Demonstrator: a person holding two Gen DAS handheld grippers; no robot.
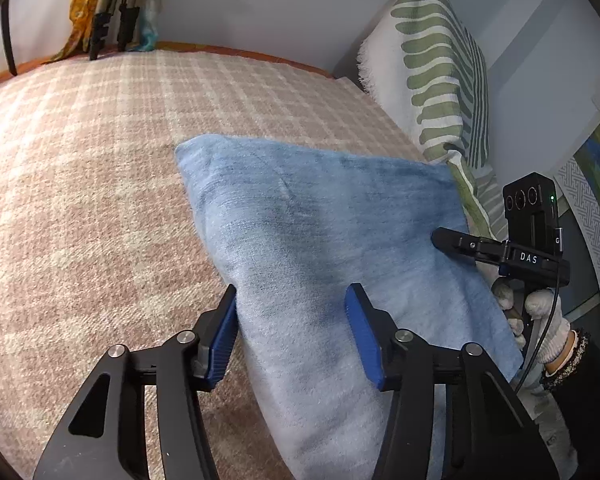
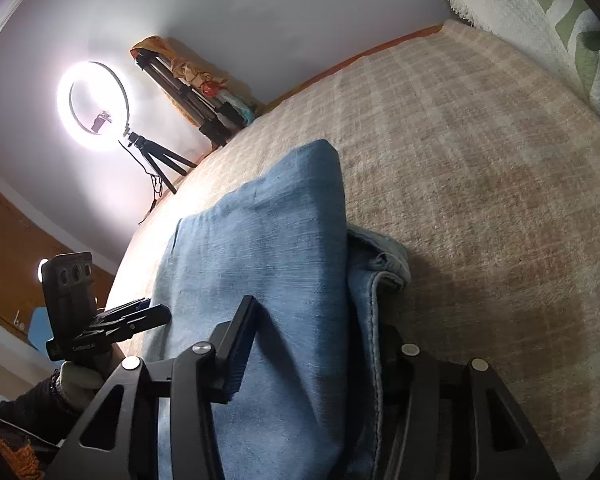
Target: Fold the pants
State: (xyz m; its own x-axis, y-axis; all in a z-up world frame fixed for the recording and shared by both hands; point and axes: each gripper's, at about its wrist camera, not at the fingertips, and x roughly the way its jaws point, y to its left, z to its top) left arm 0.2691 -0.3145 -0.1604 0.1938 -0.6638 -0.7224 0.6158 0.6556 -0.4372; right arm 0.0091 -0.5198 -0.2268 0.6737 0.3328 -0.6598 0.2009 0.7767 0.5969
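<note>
The blue denim pants [image 1: 320,248] lie folded into a thick rectangle on the checked pink-and-cream blanket [image 1: 100,160]. My left gripper [image 1: 292,332] is open, its blue-padded fingers straddling the near left edge of the pants, one finger on the fabric and one at its side. My right gripper [image 1: 444,238] shows in the left wrist view at the pants' right edge, resting on the fabric. In the right wrist view the pants [image 2: 268,260] fill the middle, and the right gripper [image 2: 312,344] is open with the folded edge between its fingers. The left gripper [image 2: 148,316] shows at the far left.
A fern-print pillow [image 1: 440,80] leans against the wall at the right. A lit ring light on a tripod [image 2: 96,98] and folded tripods [image 2: 196,96] with orange cloth stand by the wall beyond the bed. Bare blanket [image 2: 480,180] lies around the pants.
</note>
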